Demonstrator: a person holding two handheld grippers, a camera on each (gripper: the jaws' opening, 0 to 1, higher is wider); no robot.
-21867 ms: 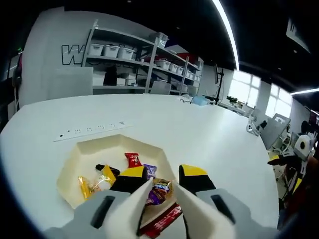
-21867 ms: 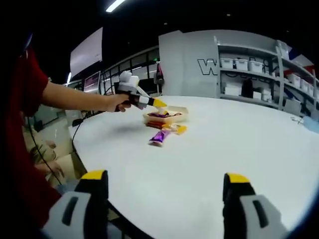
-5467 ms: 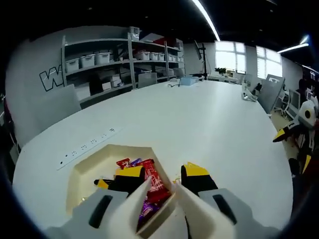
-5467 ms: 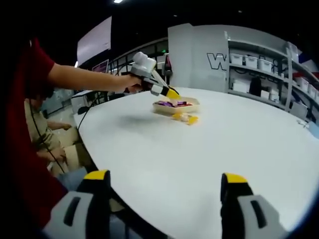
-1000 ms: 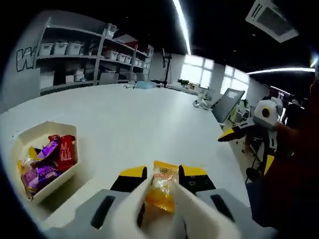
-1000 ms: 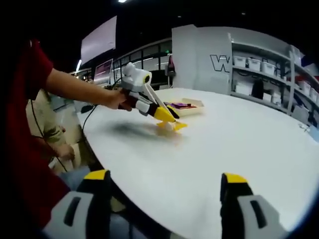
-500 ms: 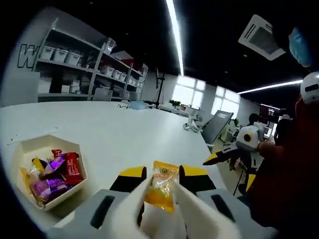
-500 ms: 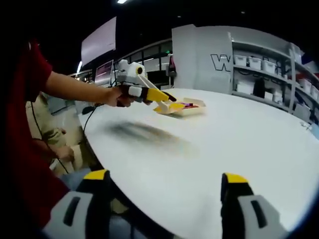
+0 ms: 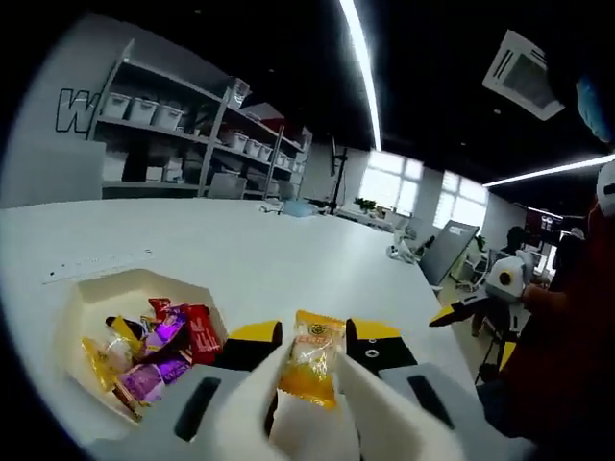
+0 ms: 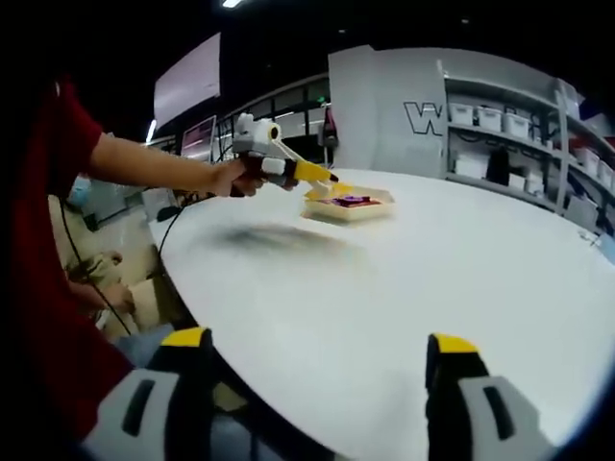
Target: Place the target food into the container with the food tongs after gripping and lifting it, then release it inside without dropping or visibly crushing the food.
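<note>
A broad white table (image 9: 288, 250) stretches away in the left gripper view, smooth and glossy. On it sits a cream tray (image 9: 101, 293), angular in outline, packed with wrapped sweets (image 9: 154, 346) in purple, red and yellow. Beyond the tray, a strip of power sockets (image 9: 96, 264) lies flush in the tabletop. In the right gripper view the same white table (image 10: 432, 279) curves round at its near edge, with the tray (image 10: 351, 205) resting toward its far side.
</note>
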